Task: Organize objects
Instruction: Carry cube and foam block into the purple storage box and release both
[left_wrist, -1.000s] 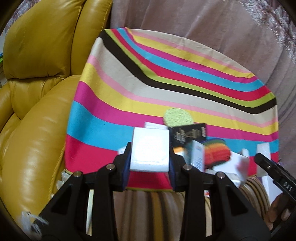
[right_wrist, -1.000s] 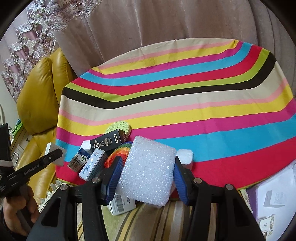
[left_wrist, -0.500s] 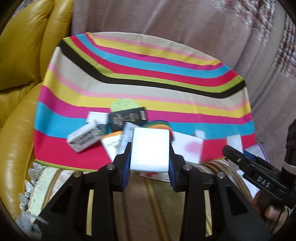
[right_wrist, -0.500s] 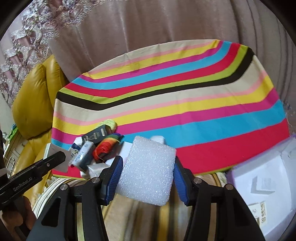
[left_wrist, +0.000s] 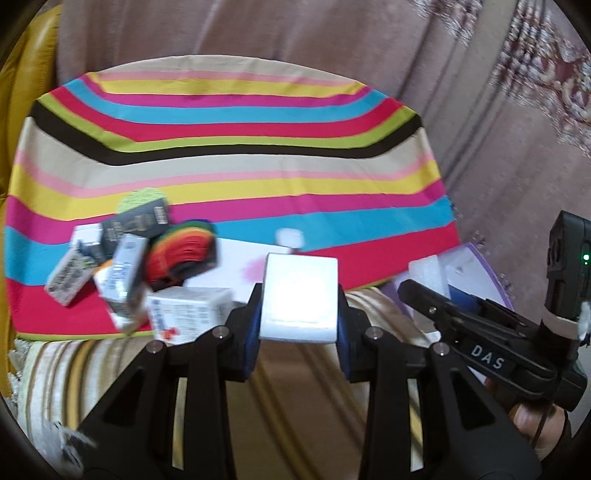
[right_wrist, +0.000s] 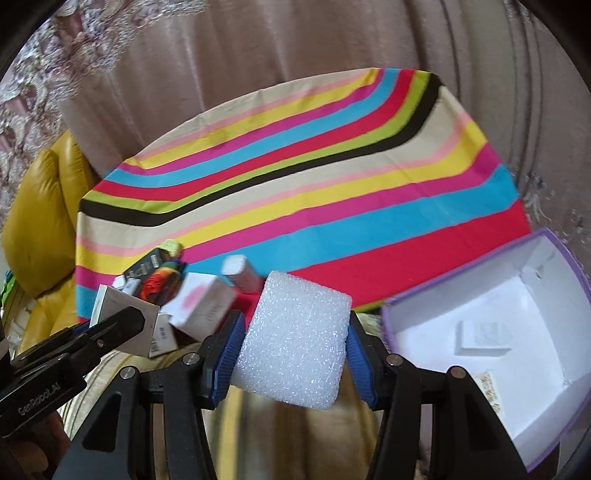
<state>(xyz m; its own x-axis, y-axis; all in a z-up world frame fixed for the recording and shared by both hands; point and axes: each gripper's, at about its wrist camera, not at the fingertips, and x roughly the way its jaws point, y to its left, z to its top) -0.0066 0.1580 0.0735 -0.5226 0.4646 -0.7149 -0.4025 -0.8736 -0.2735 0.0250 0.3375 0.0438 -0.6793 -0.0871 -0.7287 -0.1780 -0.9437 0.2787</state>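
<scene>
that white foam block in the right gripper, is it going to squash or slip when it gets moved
The foam block looks light and airy, so it probably carries easily. Its bubbly surface likely grips the ribbed blue pads rather than slipping. It may dent a little if the jaws squeeze harder.

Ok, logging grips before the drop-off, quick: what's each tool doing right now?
Left tool: shut on a smooth white box.
Right tool: shut on a white foam block.
</scene>
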